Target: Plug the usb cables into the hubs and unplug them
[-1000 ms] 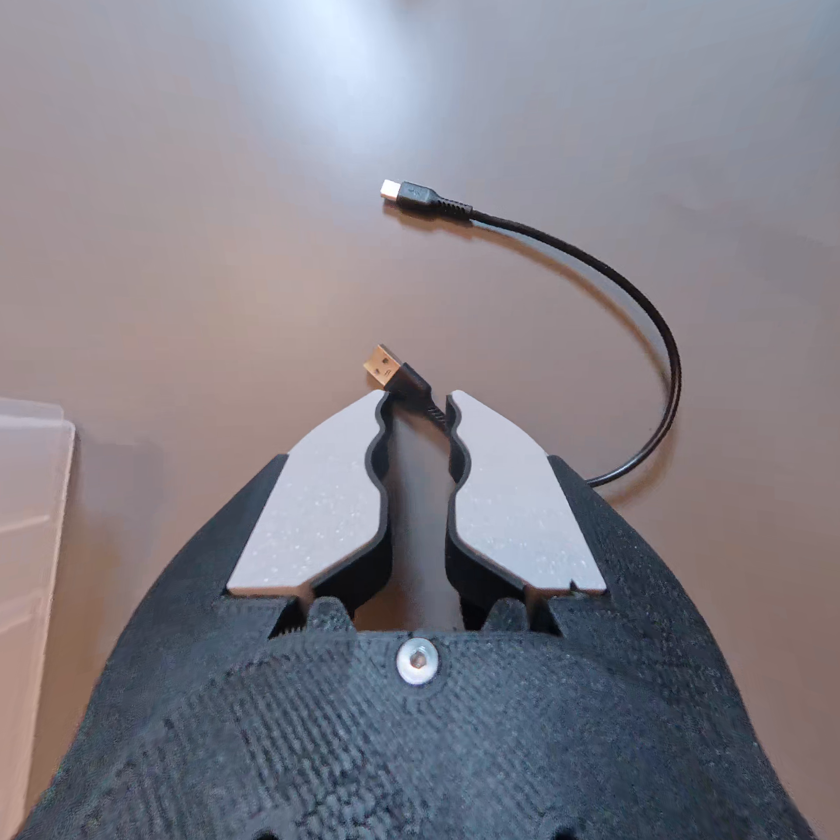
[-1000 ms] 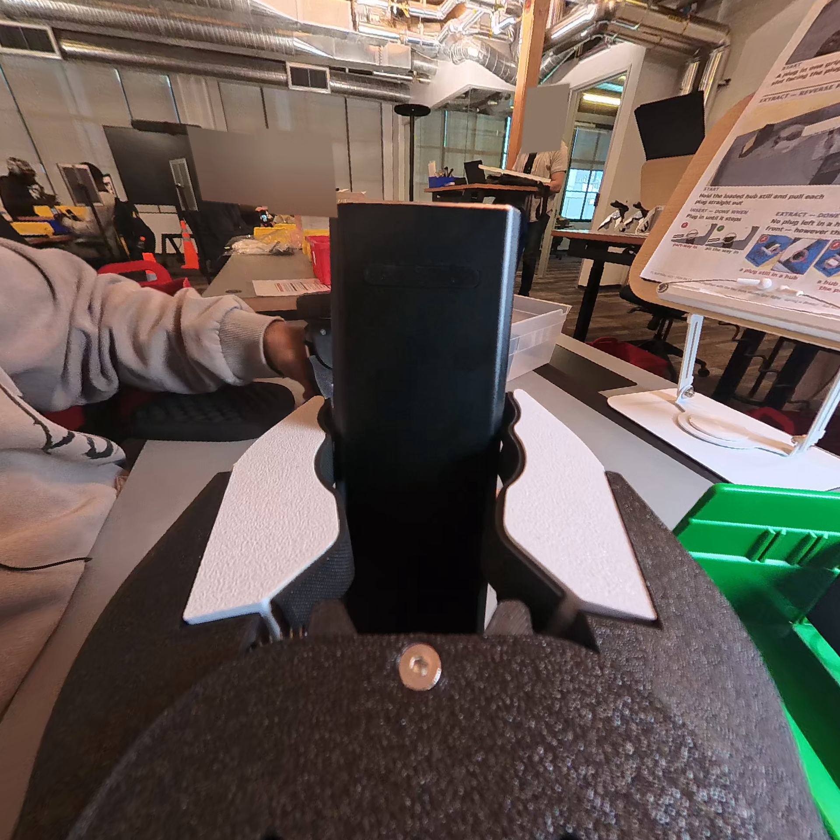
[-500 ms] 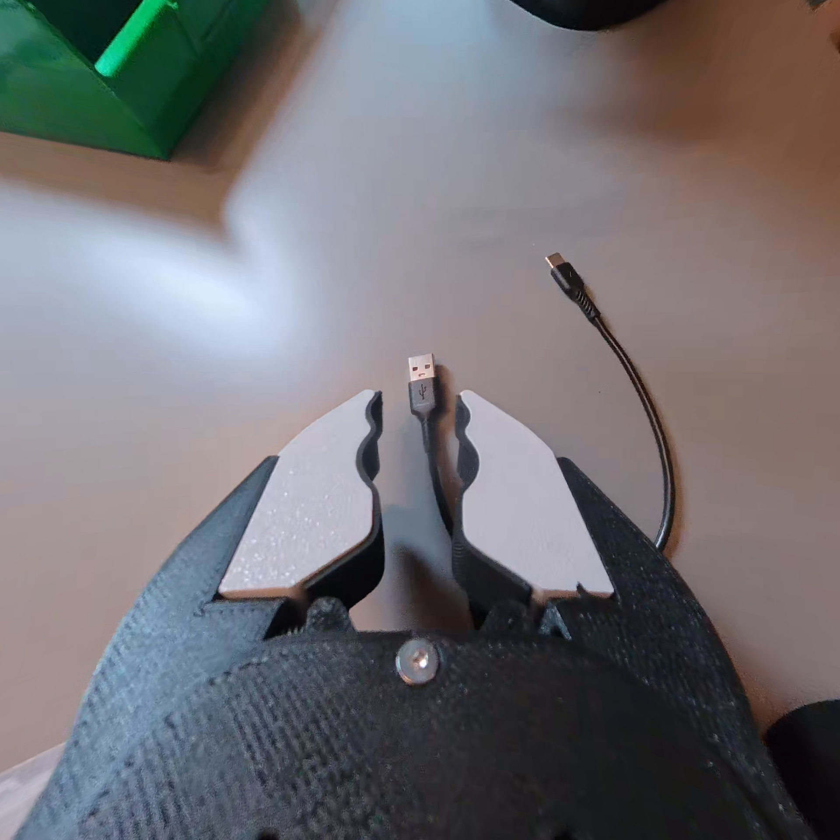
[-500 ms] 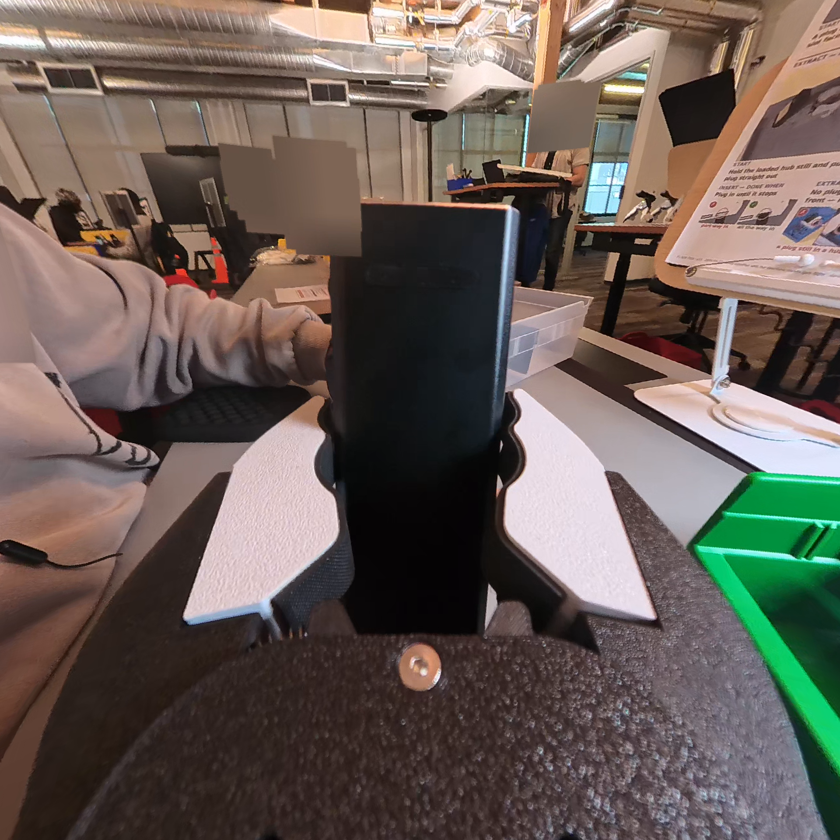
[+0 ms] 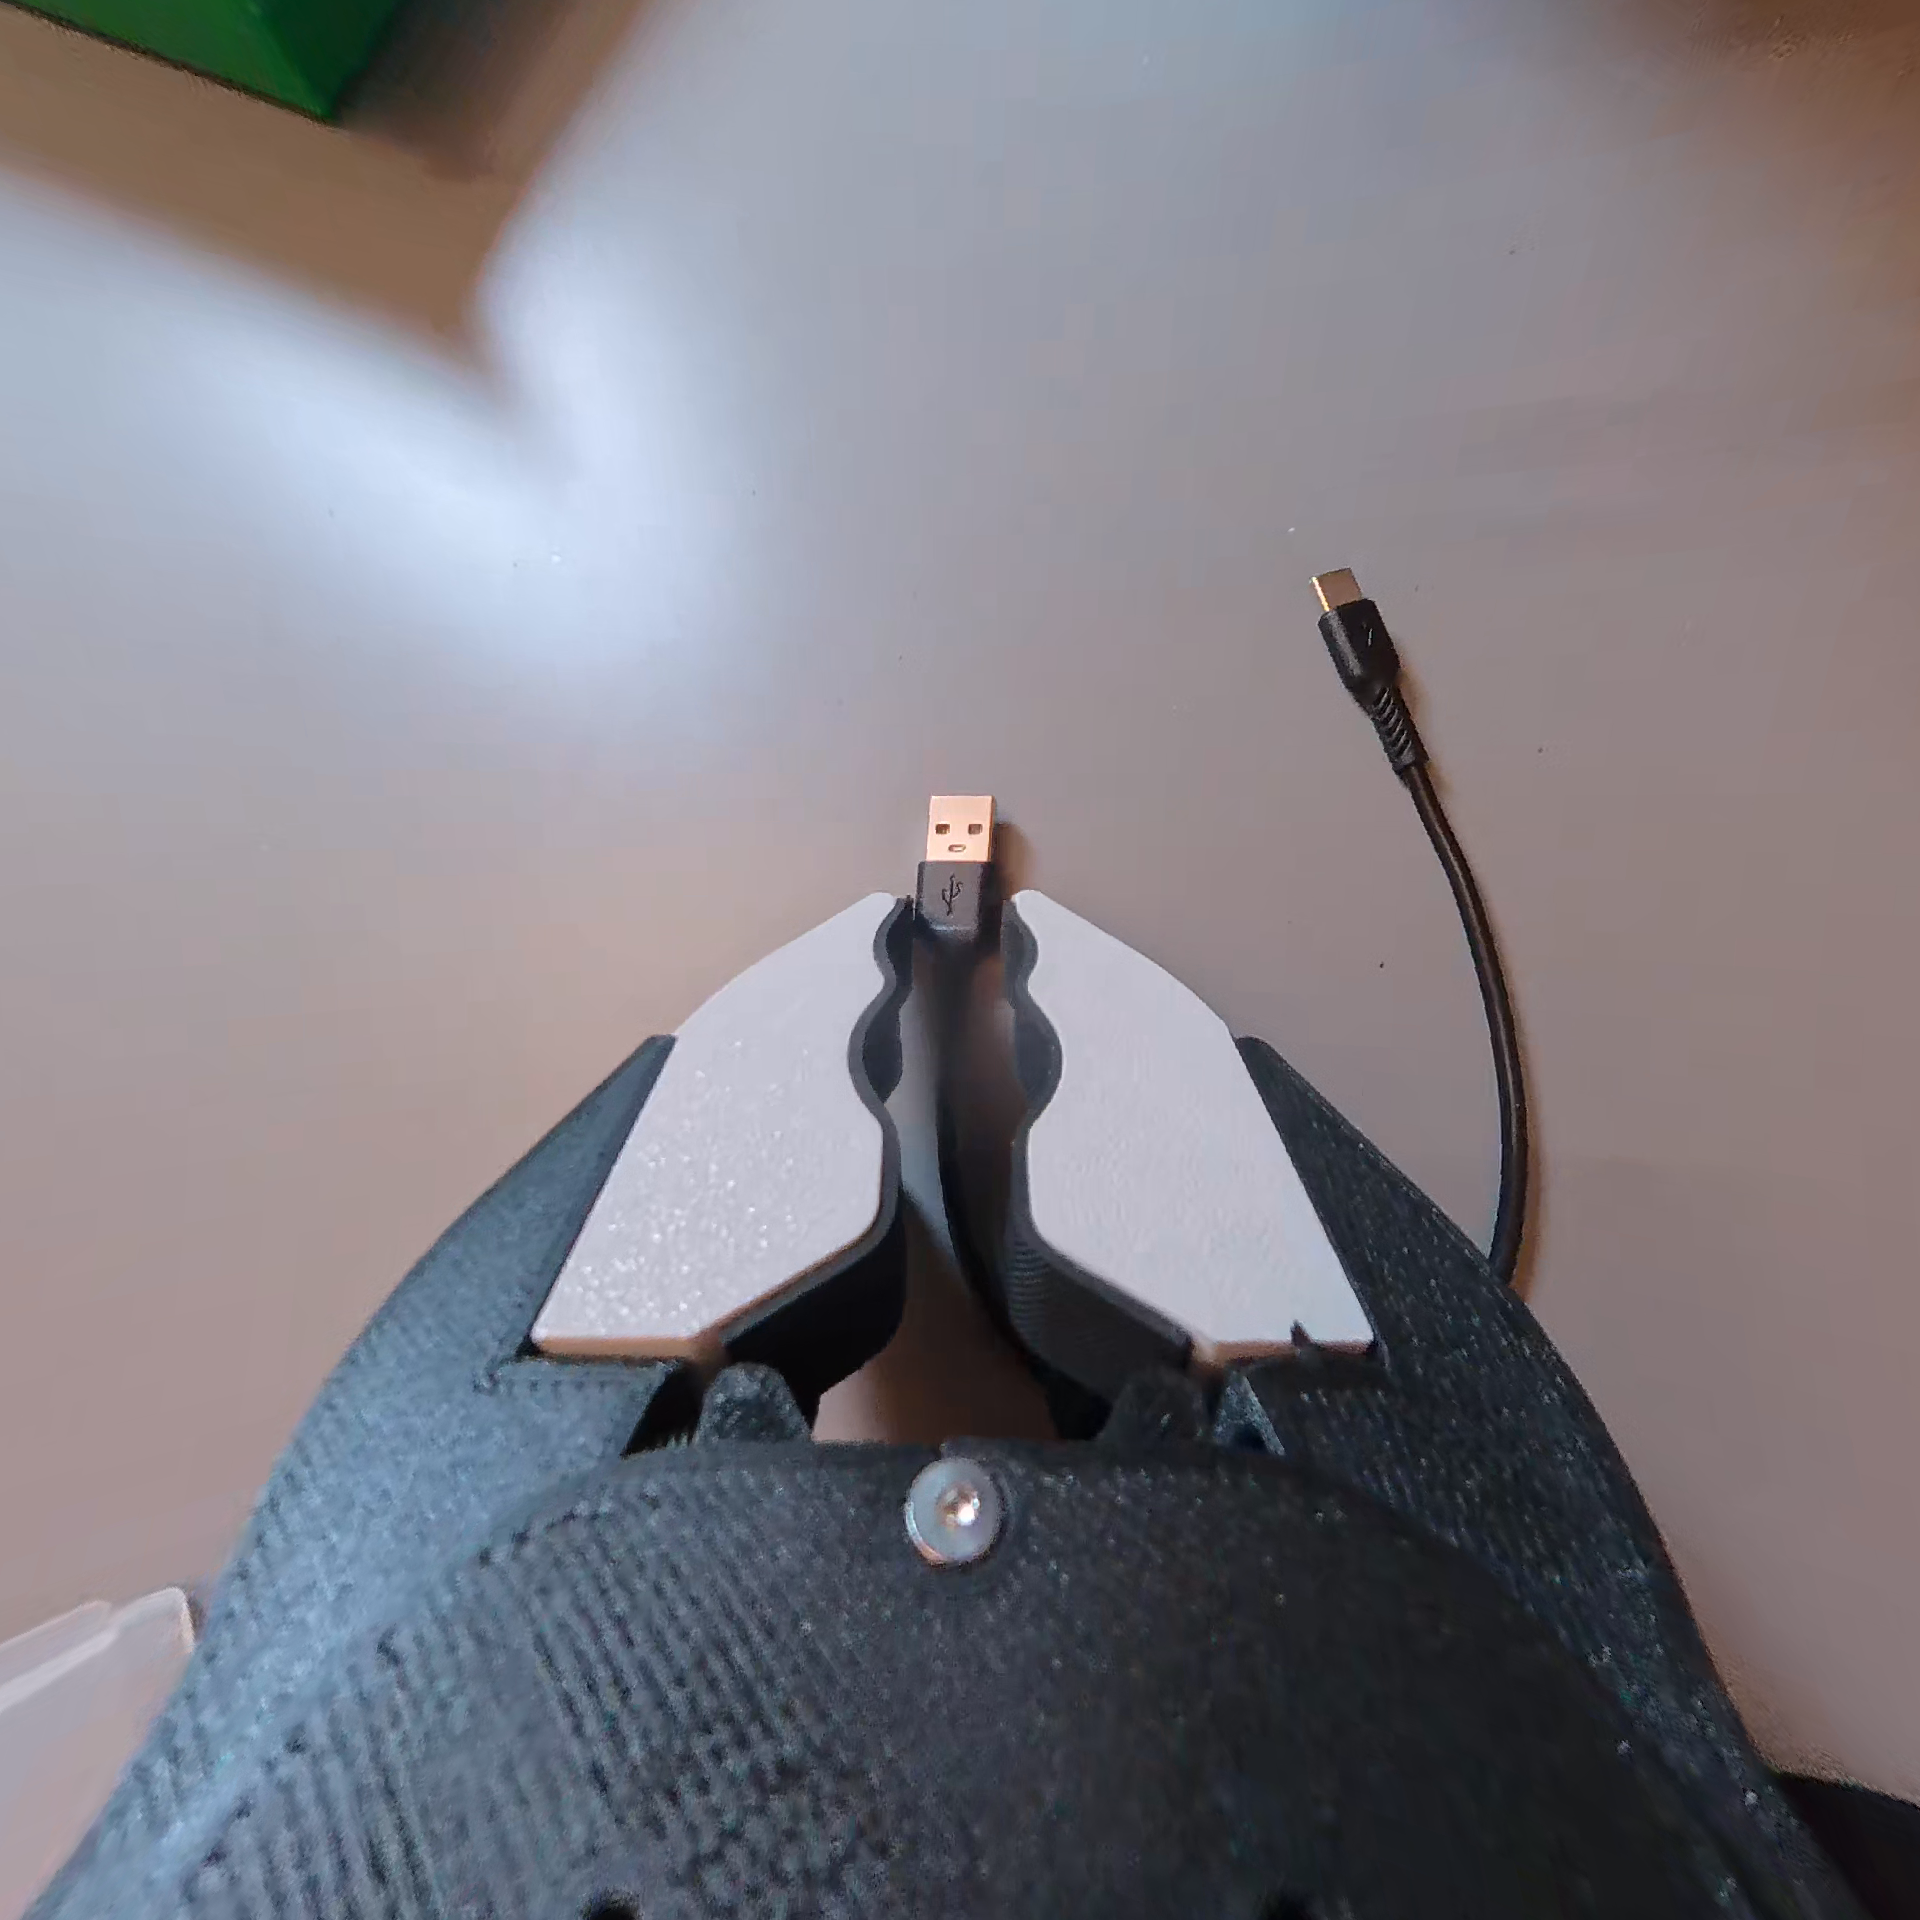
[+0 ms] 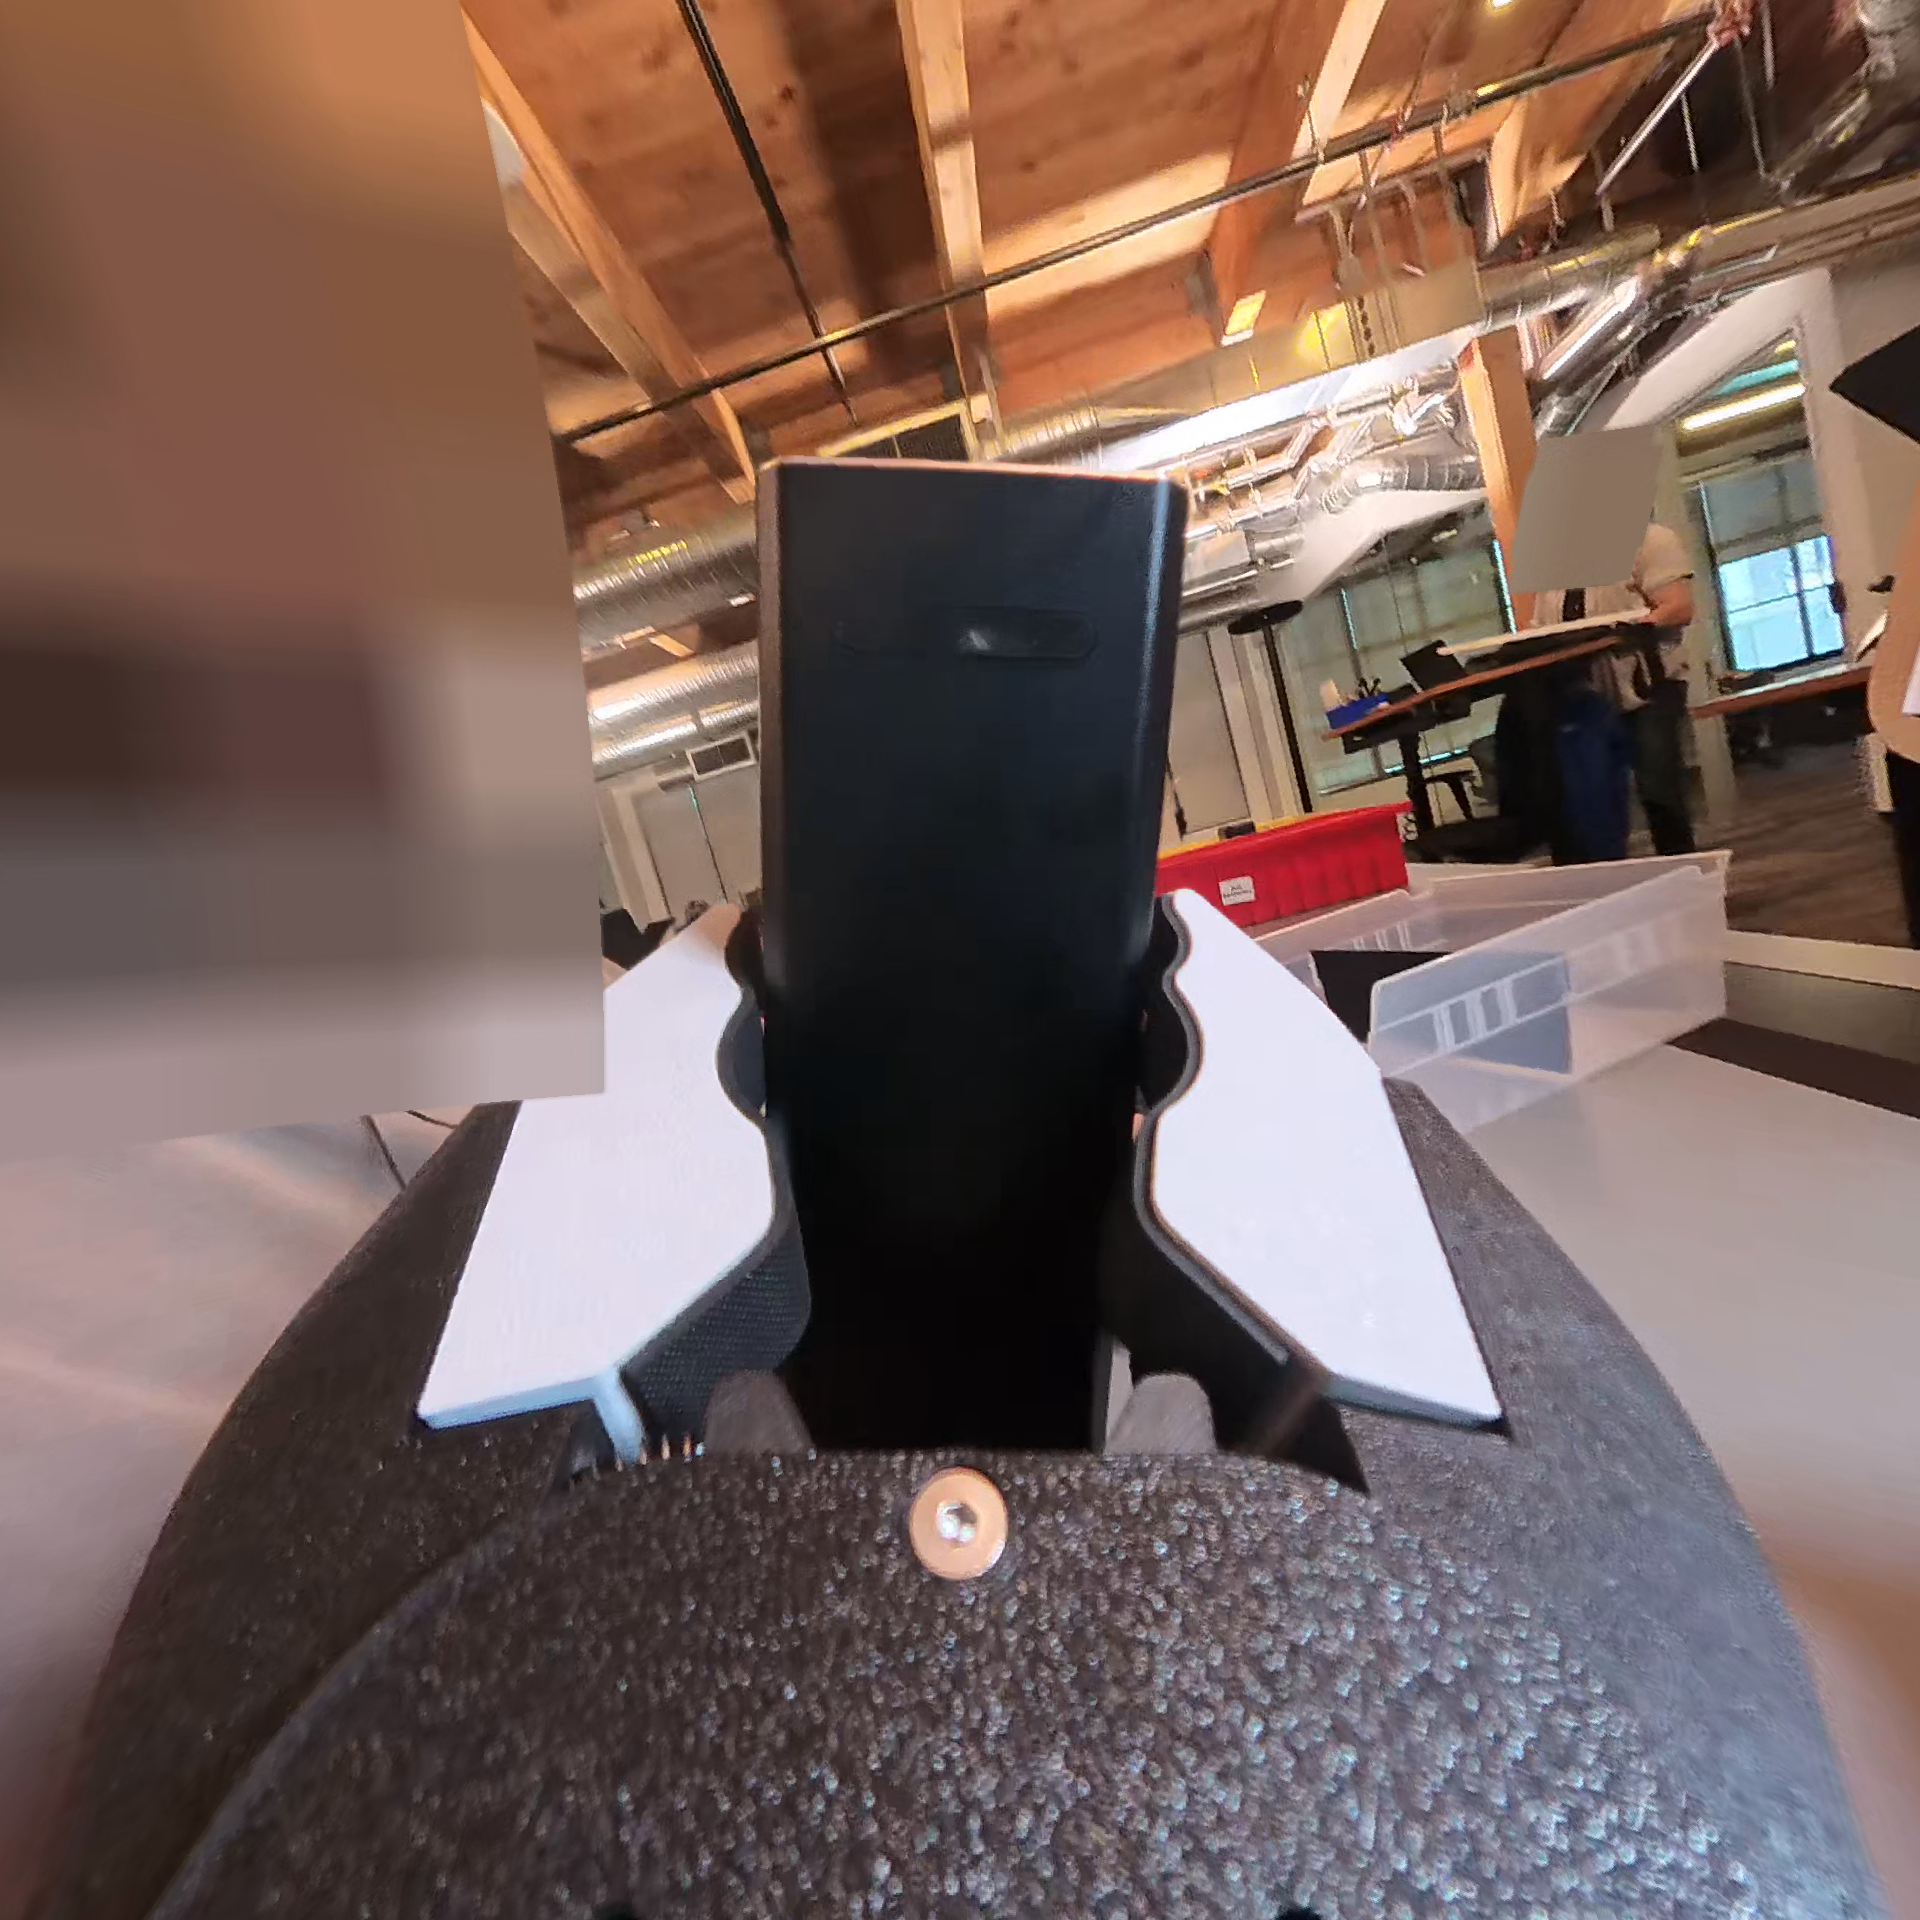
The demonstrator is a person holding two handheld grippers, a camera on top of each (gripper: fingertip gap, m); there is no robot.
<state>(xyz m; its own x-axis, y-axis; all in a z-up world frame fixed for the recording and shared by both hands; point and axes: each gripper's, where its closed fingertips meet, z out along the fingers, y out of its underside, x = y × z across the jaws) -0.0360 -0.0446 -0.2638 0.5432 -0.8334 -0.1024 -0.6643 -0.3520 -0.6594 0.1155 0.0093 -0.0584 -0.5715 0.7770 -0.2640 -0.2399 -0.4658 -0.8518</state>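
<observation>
The left gripper [image 5: 954, 906] pinches the black cable's flat plug [image 5: 958, 860] just above the table [image 5: 416, 831] — its small end [image 5: 1351, 634] lying beyond — while the right gripper [image 6: 956, 935] clamps the upright black hub [image 6: 961, 831], so aligning plug with port likely comes next.

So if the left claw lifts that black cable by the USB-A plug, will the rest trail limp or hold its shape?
Probably semi-stiff: the black cable holds a smooth arc on the table, not a slack heap. The free small plug will likely swing behind once lifted. The USB-A plug looks rigid, so the left claw, closed on its housing, should steer it well.
</observation>
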